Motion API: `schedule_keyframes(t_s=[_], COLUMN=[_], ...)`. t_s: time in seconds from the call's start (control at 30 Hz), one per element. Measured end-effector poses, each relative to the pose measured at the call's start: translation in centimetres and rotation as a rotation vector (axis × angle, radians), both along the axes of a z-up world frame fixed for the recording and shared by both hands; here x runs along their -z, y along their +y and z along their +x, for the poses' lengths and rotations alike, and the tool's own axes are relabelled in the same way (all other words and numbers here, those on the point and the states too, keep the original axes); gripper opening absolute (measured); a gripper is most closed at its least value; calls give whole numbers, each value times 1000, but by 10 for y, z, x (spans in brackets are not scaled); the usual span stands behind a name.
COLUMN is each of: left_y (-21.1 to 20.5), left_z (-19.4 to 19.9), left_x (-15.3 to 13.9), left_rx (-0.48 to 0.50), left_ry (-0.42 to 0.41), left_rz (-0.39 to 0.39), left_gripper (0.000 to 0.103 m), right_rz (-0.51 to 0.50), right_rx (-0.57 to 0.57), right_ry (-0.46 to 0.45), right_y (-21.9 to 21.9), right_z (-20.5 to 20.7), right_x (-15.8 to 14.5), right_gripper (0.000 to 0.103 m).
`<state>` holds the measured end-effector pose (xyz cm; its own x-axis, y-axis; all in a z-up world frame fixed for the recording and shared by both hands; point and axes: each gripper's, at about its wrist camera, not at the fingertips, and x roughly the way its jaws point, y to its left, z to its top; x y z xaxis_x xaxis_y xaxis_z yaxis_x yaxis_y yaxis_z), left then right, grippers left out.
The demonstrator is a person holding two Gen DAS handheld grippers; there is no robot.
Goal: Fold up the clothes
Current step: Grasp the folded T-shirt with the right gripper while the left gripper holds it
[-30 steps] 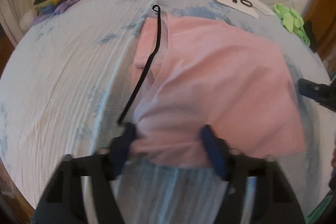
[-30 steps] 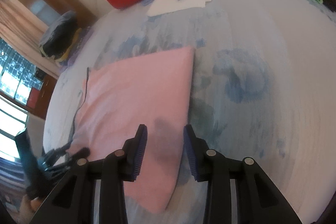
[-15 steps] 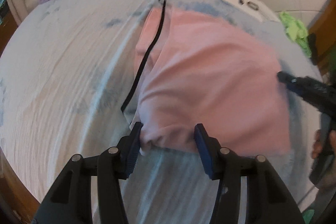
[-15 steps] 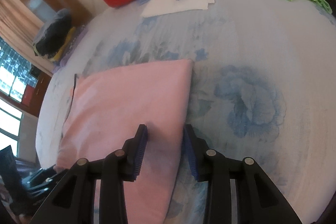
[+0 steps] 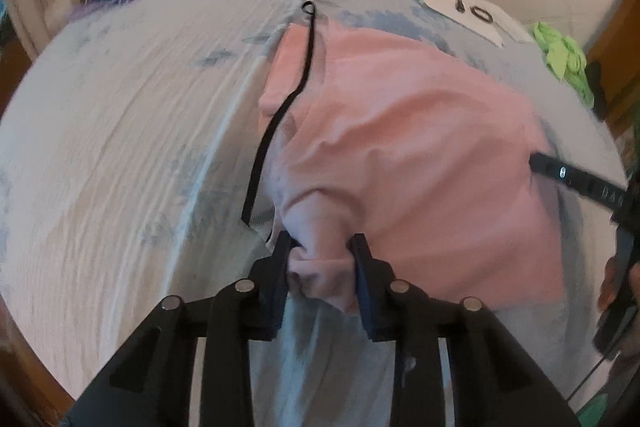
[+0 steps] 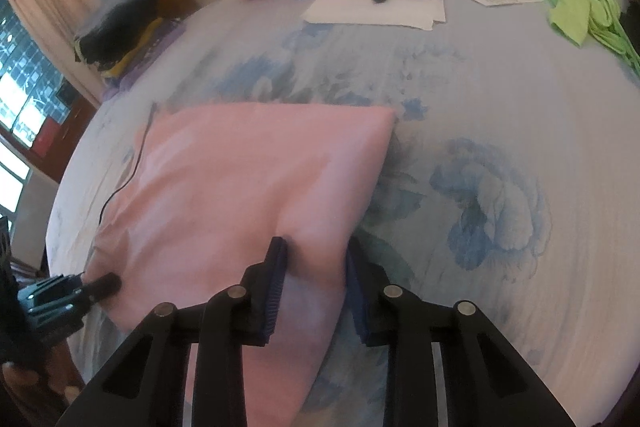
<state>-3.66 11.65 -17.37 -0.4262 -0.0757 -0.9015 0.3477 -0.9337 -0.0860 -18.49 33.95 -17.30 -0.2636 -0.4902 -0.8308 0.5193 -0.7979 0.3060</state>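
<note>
Pink garment (image 5: 416, 155) bunched between left gripper (image 5: 322, 259) fingers.

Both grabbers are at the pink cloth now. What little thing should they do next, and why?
Probably lift both near corners together and carry them toward the far edge. The left hand-held gripper has bunched pink cloth between its fingers, and the right hand-held gripper straddles the other corner, so the garment seems ready to fold in half.

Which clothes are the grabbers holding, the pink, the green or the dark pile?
The pink garment: both the left gripper and right gripper pinch its near edge. The others lie untouched at the bed's far corners.
</note>
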Motion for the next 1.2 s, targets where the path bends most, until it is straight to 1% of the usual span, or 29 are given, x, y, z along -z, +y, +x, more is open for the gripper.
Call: schedule_keyframes(t_s=[0.13,0.27,0.3,0.37,0.43,0.57,0.63,0.73,0.83,0.87,0.9,0.93,0.97,1.07,1.2], left_y=[-4,-5,-6,-6,-5,-6,-6,-3,-2,-1,-1,0,0,0,-2], left_z=[0,1,2,3,3,3,4,3,4,5,5,6,6,6,5], left_x=[0,0,0,0,1,1,1,1,2,2,2,2,2,2,2], left_rx=[5,20,20,24,28,33,32,31,22,15,7,0,-7,-7,-4], left_ry=[15,16,18,25,29,30,34,35,42,45,48,51,55,61,61], left_rz=[17,19,24,26,24,33,34,20,19,19,19,20,20,20,28], left_gripper=[28,28,26,24,24,24,24,24,24,24,22,19,19,19,18], right_rz=[-27,-22,-21,-6,23,-11,3,43,47,50,73,95,100,121,105], right_rx=[14,10,9,-16,-40,-23,-21,-47,-49,-50,-59,-69,-83,-106,-103], right_ry=[-4,-2,-2,10,32,-2,7,64,78,81,84,87,89,112,127], right_y=[-1,-5,-6,-11,-16,-17,-21,-28,-29,-29,-31,-33,-35,-39,-37], right_z=[-7,-3,-2,4,9,-3,-3,1,2,2,3,4,5,10,12], right_x=[1,0,0,-1,-1,1,1,1,2,2,2,1,1,1,2], right_gripper=[33,33,33,26,25,26,28,30,31,30,29,27,24,23,23])
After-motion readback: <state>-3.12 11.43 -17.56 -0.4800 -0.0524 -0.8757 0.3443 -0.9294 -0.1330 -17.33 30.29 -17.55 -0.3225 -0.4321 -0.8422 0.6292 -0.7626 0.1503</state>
